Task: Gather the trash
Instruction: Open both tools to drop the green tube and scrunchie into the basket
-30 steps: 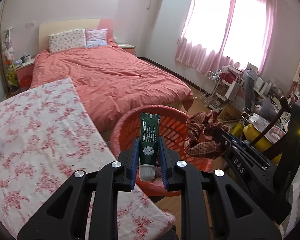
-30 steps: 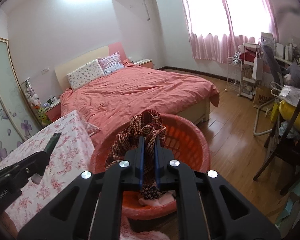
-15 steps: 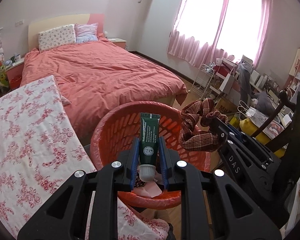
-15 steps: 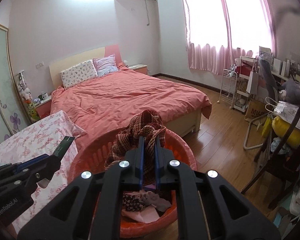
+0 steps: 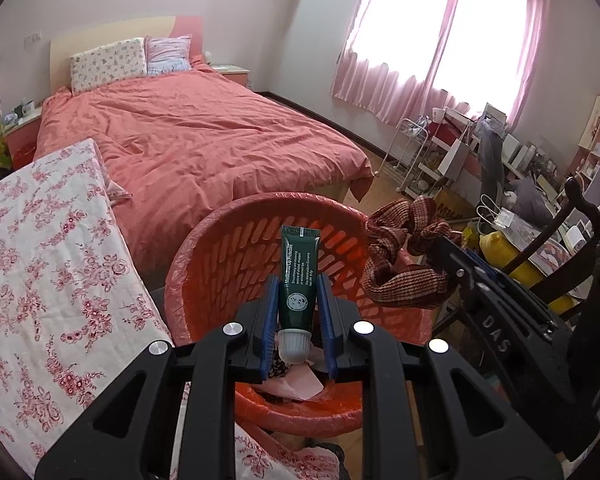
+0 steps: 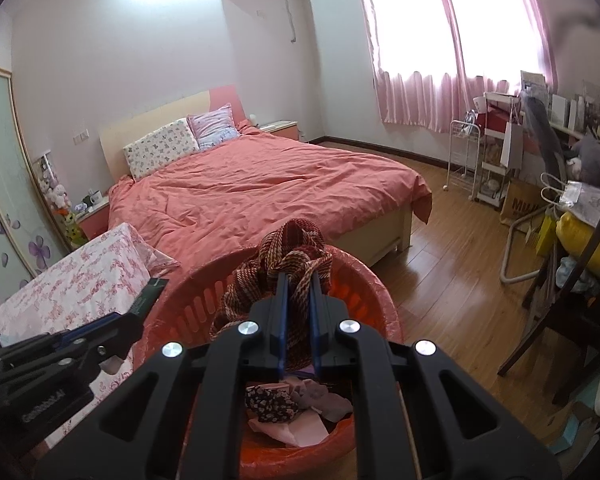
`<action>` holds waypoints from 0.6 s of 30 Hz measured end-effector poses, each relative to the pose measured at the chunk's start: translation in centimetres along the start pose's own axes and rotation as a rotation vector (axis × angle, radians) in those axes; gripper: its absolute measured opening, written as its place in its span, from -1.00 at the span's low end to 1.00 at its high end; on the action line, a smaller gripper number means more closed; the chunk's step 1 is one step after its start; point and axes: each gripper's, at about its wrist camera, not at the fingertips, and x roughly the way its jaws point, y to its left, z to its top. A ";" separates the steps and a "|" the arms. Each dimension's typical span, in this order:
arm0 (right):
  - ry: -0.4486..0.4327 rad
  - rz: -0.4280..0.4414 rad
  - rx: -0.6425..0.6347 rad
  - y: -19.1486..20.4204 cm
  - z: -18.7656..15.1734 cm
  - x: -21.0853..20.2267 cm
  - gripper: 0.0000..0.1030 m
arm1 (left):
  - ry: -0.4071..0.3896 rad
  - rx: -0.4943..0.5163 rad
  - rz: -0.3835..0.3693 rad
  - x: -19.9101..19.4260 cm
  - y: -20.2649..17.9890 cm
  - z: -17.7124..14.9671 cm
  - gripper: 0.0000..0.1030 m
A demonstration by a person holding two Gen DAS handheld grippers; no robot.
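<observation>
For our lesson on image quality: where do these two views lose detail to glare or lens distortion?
Left wrist view: the window blows out white and the frame edges curve, yet the green tube stays sharp. Right wrist view: window and upper wall glare; corners vignette black.

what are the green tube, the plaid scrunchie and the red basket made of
Green tube: looks like glossy soft plastic, with a crimped flat end and a white screw cap. Plaid scrunchie: woven fabric, matte, gathered in ruffles. Red basket: apparently rigid molded plastic with slotted walls, and a thin shiny film liner seems to wrap its rim.
</observation>
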 end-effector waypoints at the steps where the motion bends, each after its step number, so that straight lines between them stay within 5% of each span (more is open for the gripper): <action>1: 0.002 0.002 0.003 0.0 0.0 0.1 -0.80 | 0.004 -0.002 0.002 0.2 0.0 0.0 -0.62; 8: 0.027 0.029 0.029 -0.4 0.0 0.8 -0.67 | 0.028 -0.011 0.012 1.1 0.2 0.0 -0.61; 12: 0.027 0.032 0.033 -0.4 -0.2 0.7 -0.66 | 0.035 -0.025 0.026 1.2 0.5 -0.1 -0.24; 18: 0.022 0.020 0.030 -0.2 -0.4 0.3 -0.50 | 0.043 -0.046 0.054 0.6 1.7 -0.4 -0.18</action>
